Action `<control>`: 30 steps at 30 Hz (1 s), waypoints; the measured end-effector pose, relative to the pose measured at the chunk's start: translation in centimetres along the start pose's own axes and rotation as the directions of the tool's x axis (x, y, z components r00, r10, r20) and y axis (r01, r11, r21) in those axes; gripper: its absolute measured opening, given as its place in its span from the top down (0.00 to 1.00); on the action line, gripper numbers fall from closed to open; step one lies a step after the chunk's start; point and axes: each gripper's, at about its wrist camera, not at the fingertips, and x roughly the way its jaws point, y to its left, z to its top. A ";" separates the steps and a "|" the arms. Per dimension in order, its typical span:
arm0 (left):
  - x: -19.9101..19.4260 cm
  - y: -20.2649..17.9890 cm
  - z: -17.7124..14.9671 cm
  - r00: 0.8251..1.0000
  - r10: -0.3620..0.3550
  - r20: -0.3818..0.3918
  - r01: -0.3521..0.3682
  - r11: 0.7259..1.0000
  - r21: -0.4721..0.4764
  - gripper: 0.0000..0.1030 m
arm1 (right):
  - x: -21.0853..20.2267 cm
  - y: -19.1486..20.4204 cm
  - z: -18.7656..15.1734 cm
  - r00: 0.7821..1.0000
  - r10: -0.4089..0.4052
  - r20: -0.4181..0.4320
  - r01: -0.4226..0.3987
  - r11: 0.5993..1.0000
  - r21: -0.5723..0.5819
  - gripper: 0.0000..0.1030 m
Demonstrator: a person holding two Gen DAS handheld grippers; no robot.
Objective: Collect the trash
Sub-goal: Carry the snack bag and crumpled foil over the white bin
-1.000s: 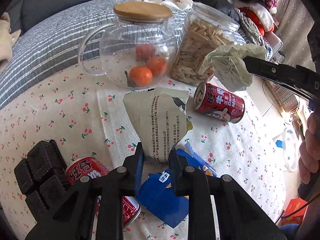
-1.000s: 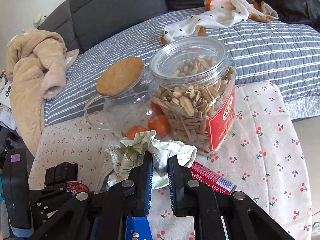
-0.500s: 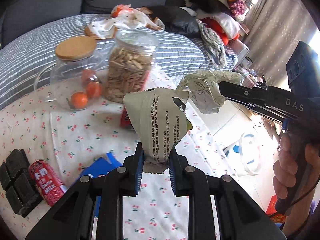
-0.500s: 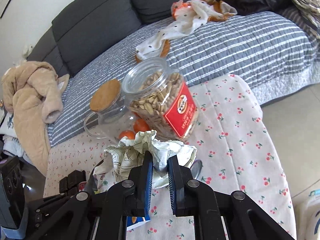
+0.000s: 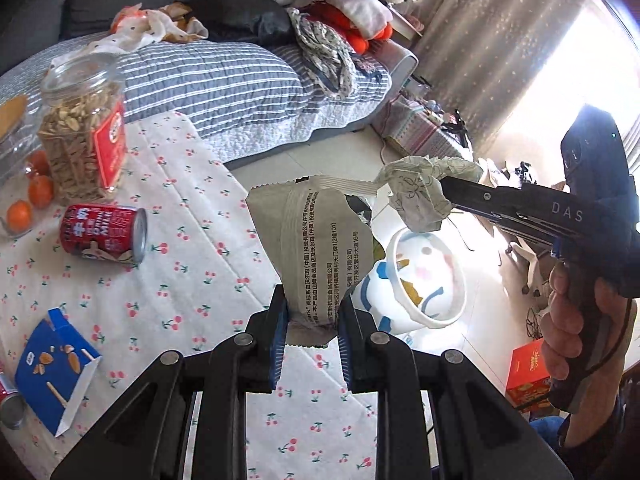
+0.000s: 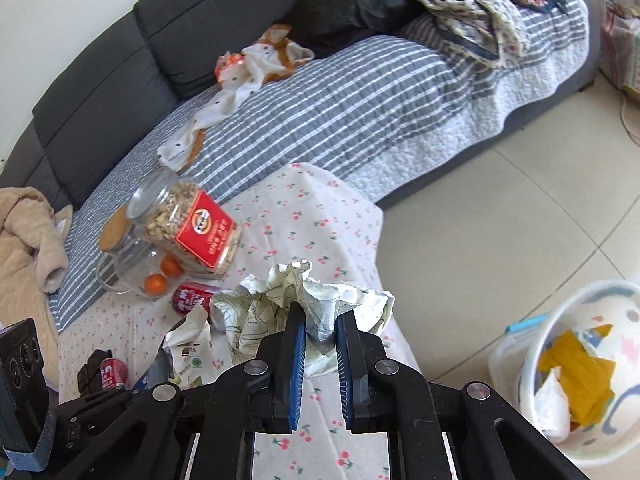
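My left gripper is shut on a torn grey snack wrapper with printed text and holds it above the table's right edge. My right gripper is shut on a crumpled paper ball; the ball also shows in the left wrist view, held over the white trash bin. The bin stands on the floor at the right in the right wrist view and holds yellow and white scraps. A red can lies on its side on the cherry-print tablecloth. A blue torn box lies at the front left.
A jar of seeds and a glass pot with oranges stand at the table's far side. A sofa with a striped quilt runs behind. A second red can lies near a black block. An orange box sits on the floor.
Both grippers have swung right, away from the table's middle toward the floor bin, each still holding its trash. The bin has come into both views.
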 end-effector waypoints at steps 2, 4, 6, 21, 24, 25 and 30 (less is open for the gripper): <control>1.0 -1.8 -0.1 1.000 -0.025 -0.006 0.025 0.999 0.026 0.77 | -1.0 -1.6 -0.5 0.999 -0.031 0.007 0.031 0.999 0.016 0.88; 2.1 -3.7 -0.1 0.999 -0.050 -0.016 0.051 0.998 0.043 0.77 | -1.9 -3.3 -1.0 0.998 -0.055 0.003 0.055 0.998 0.040 0.88; 3.3 -5.5 -0.2 0.996 -0.080 -0.027 0.081 0.995 0.056 0.77 | -2.6 -5.0 -1.3 0.997 -0.078 -0.003 0.078 0.994 0.072 0.88; 13.4 -16.4 -1.5 0.967 -0.202 -0.156 0.224 0.964 0.142 0.77 | -8.0 -16.9 -3.5 0.977 -0.211 -0.031 0.211 0.941 0.266 0.88; 14.9 -17.0 -1.8 0.967 -0.189 -0.173 0.216 0.965 0.149 0.77 | -7.6 -18.7 -3.9 0.972 -0.229 -0.056 0.236 0.929 0.285 0.87; 15.3 -17.0 -1.8 0.967 -0.186 -0.175 0.212 0.967 0.144 0.77 | -7.4 -19.3 -4.0 0.969 -0.238 -0.063 0.246 0.924 0.292 0.87; 17.2 -16.6 -2.0 0.968 -0.175 -0.181 0.197 0.974 0.109 0.71 | -6.7 -21.2 -3.9 0.964 -0.248 -0.093 0.265 0.907 0.327 0.84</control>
